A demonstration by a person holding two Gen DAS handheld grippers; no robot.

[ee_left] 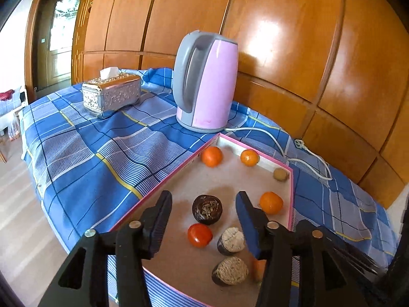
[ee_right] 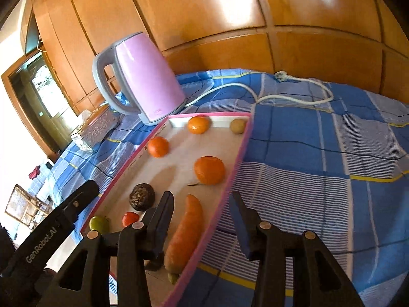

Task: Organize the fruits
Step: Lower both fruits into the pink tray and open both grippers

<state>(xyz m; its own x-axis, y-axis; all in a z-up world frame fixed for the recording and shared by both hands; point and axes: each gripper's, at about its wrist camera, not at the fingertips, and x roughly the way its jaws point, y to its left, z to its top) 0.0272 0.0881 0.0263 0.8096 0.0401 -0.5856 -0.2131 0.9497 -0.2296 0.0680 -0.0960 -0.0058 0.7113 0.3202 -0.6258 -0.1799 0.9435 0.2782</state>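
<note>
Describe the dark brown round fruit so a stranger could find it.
Start at the pink-rimmed tray in front of the pink electric kettle. The dark brown round fruit lies mid-tray between the left gripper fingers, the only near-black piece among orange ones.

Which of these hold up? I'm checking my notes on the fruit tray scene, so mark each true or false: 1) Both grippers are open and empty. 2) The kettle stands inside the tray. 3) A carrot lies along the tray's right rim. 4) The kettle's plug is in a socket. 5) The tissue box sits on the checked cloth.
1) Both grippers are open and empty. True: the left gripper and the right gripper each show spread jaws with nothing between them.
2) False: the kettle stands on the cloth beyond the tray.
3) True: the carrot lies along that rim.
4) False: the plug lies loose on the cloth.
5) True: the tissue box rests on the checked cloth.
</note>
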